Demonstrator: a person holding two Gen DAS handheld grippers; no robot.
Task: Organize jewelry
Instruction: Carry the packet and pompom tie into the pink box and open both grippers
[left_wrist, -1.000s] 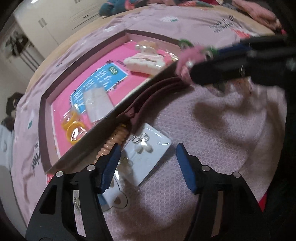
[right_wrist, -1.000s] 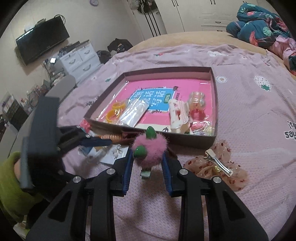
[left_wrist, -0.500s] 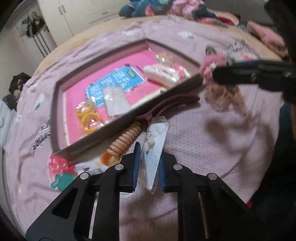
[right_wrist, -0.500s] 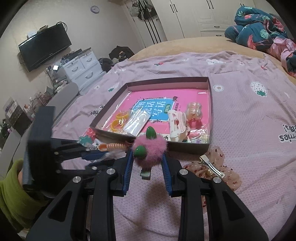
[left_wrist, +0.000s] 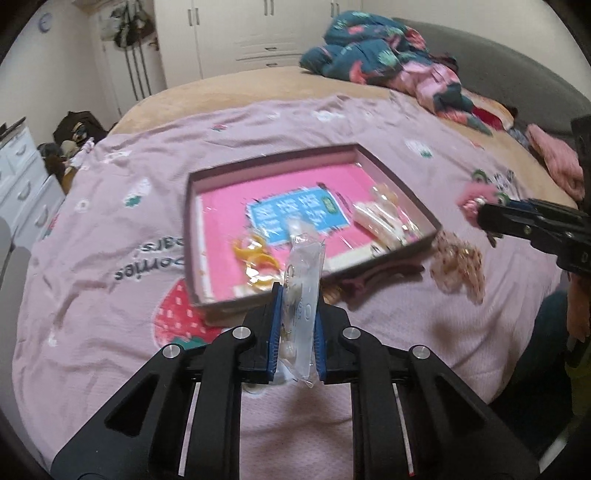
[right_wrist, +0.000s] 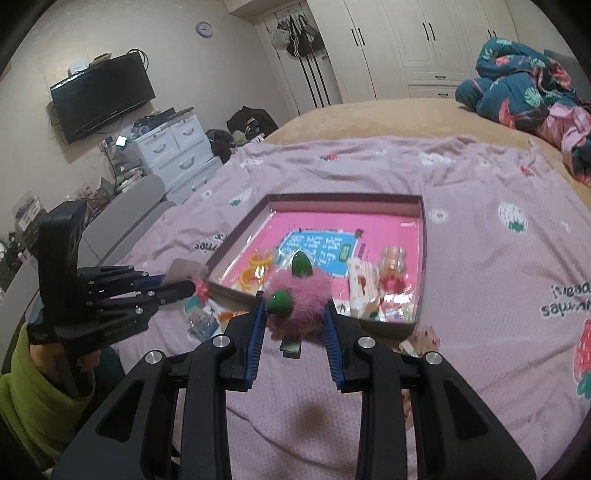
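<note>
The left gripper is pinching a clear plastic earring packet upright between its blue pads at lower centre, pearly studs showing through (slightly blurred). The right gripper is clamping a fluffy pink hair clip with two green ears at frame centre. Beyond both, a shallow box with a pink floor is sitting on the lilac bedspread.
</note>
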